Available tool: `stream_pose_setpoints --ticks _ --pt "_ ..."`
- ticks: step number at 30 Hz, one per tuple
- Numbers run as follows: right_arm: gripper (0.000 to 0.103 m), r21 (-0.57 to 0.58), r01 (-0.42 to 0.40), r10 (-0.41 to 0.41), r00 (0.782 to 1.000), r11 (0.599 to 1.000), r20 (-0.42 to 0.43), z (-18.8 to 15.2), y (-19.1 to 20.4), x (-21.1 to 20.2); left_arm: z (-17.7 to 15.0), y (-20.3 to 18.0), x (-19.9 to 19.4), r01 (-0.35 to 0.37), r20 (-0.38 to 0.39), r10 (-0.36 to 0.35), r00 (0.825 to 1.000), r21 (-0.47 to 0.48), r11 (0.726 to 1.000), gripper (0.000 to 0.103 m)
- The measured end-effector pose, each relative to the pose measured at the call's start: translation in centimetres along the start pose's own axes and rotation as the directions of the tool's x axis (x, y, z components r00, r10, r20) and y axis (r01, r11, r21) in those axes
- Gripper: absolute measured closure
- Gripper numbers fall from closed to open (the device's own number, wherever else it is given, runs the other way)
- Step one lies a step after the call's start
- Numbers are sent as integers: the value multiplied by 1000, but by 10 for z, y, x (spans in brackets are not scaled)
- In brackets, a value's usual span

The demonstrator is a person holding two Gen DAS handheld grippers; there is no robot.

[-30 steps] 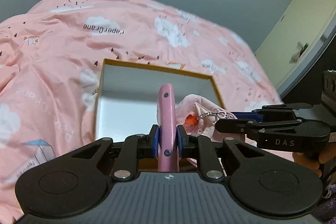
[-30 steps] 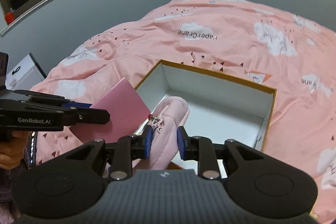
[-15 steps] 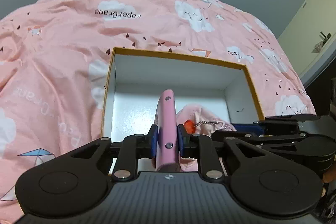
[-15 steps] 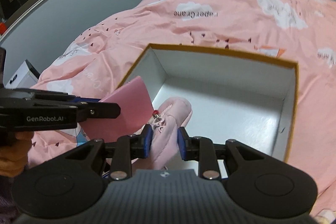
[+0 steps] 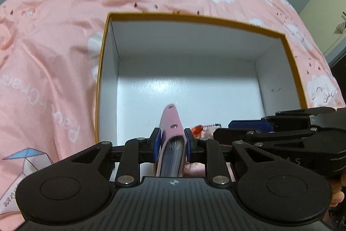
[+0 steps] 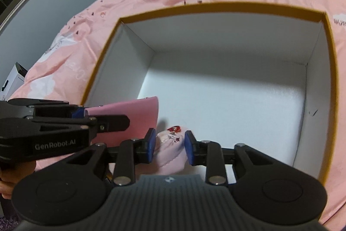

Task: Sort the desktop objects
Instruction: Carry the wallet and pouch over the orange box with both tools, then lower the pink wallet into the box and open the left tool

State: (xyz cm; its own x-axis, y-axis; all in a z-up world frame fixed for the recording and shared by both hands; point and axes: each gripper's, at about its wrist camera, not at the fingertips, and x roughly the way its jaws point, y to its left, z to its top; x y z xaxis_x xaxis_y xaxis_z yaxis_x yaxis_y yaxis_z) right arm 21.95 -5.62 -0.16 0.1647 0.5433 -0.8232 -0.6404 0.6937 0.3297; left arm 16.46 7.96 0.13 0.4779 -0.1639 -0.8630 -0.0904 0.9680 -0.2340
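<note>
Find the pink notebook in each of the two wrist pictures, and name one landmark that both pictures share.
Left wrist view: the pink notebook is at bottom centre, seen edge-on between the left gripper's blue pads.
Right wrist view: the notebook is at lower left, seen flat-on, poking past the left gripper.
Shared landmark: the white box with the orange rim on the pink quilt.

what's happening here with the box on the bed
A person holds a gripper in each hand over an open white box that sits on a pink bedspread. The left gripper has a pink notebook between its fingers, low inside the box. The right gripper is over a pink pouch with a red charm. Both sets of jaws have just been opening, and the right fingers now stand clear of the pouch, so both things are being let go into the box.
</note>
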Motion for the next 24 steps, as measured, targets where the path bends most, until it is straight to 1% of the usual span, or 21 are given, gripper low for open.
stream_pose_setpoints --ticks 3,6,9,11,14,15,16,18,20,24 --pt "67 13 -10 10 1000 1000 7 1 1 5 -2 7 6 12 -20 -12 1000 -12 1000 78" --pt "65 21 -16 16 1000 1000 13 3 4 6 -3 20 8 50 -23 -51 998 -50 998 78" --pt "60 36 -22 22 1000 999 19 3 4 6 -2 32 8 85 -24 -88 996 -97 992 78" --pt "53 61 -37 36 999 997 22 4 2 6 -1 38 7 104 -26 -108 994 -119 987 78" --pt "48 101 -52 50 998 994 24 2 1 5 1 45 6 134 -27 -140 990 -153 979 75" --pt "47 110 -48 45 999 993 28 2 1 5 1 47 6 138 -27 -144 989 -161 977 74" --pt "43 112 -41 37 999 993 37 0 1 2 1 48 5 139 -25 -145 989 -165 976 73" --pt "38 106 -13 6 998 994 67 -2 4 -4 -1 48 2 133 -21 -138 990 -168 977 68" --pt "37 98 7 -15 997 995 79 -3 6 -9 -4 48 0 132 -23 -138 990 -172 976 65" --pt "36 144 4 -10 999 990 47 -6 6 -14 -12 46 -1 144 -41 -153 987 -170 975 65"
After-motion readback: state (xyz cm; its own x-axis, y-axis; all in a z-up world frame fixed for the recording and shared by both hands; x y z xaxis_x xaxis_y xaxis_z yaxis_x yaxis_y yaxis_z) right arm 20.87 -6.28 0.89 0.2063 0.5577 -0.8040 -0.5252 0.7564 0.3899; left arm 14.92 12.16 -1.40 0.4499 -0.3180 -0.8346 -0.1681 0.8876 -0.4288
